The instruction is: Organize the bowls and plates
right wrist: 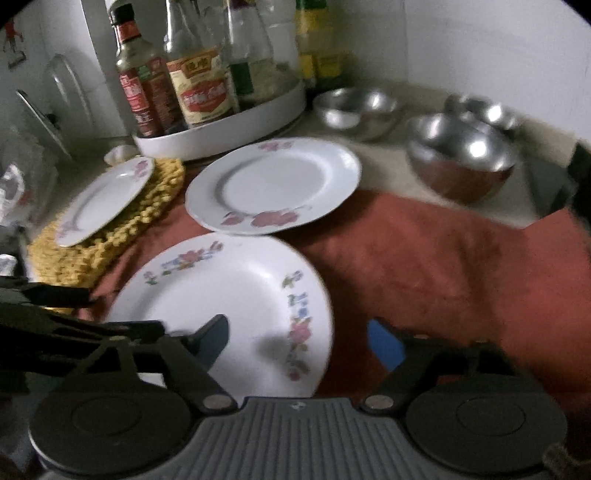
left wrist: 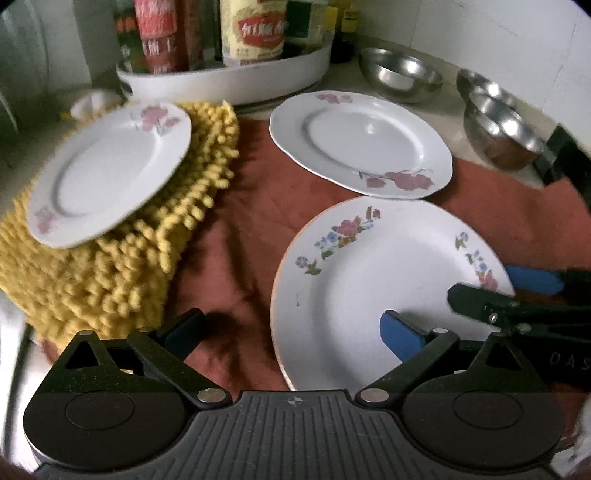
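Three plates [left wrist: 369, 291] lie flat, both tools [left wrist: 291, 332] spread wide.

A rust-red cloth [left wrist: 258, 206] covers the near and middle counter, reaching the right edge. On its left lies a shaggy yellow mat [left wrist: 110, 273], overlapping the cloth. Far left of centre stands a white round tray [left wrist: 229, 79] against the wall, holding sauce bottles [right wrist: 138, 81] with red labels and a yellow-labelled container [left wrist: 255, 33]. A small pale object [left wrist: 88, 103], too blurred to identify, sits just left of the tray.
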A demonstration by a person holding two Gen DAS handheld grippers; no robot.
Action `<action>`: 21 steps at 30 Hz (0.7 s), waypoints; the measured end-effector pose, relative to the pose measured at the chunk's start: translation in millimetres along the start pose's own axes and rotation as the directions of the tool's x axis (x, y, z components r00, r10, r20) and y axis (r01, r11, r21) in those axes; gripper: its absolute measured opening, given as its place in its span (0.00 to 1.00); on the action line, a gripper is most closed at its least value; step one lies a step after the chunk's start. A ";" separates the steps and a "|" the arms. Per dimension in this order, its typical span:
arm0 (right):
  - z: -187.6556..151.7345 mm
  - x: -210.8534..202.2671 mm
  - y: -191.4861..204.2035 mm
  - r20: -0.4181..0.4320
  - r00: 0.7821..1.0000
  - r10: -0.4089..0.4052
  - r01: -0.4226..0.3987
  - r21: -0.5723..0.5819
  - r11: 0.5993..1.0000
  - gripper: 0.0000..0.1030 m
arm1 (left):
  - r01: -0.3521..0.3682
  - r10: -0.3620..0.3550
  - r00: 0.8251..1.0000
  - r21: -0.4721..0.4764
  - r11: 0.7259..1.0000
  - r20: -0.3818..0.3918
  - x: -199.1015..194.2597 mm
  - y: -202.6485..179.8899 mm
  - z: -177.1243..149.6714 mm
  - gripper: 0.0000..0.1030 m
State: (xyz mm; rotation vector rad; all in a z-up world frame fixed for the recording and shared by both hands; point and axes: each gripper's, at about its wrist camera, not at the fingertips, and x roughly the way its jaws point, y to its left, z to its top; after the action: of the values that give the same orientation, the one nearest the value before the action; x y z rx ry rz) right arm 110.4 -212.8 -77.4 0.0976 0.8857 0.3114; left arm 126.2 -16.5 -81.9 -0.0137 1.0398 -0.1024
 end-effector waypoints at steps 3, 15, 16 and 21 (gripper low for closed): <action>2.1 1.0 -0.3 -0.005 0.999 0.051 -0.051 -0.015 0.999 0.63 | 0.002 -0.002 1.000 0.019 1.000 0.001 1.8 -2.6 2.2 0.99; 5.1 -8.9 -22.3 -0.057 0.988 0.146 -0.146 0.016 0.989 0.41 | 0.125 -0.121 0.991 0.062 0.990 -0.056 -0.5 -32.5 11.5 0.90; 5.2 -10.9 -24.0 -0.057 0.989 0.138 -0.138 0.017 0.990 0.41 | 0.141 -0.137 0.989 0.064 0.988 -0.060 -0.2 -34.9 12.6 0.90; 9.4 -18.3 -40.7 -0.071 0.994 0.082 -0.081 0.024 0.996 0.41 | 0.218 -0.209 0.975 0.118 0.969 -0.079 -0.8 -51.5 14.9 0.88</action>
State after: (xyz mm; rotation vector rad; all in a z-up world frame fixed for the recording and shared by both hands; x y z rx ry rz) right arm 116.1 -256.7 -66.5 0.1429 0.9576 0.3839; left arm 134.6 -68.3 -70.6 -0.0081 1.0946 -0.3667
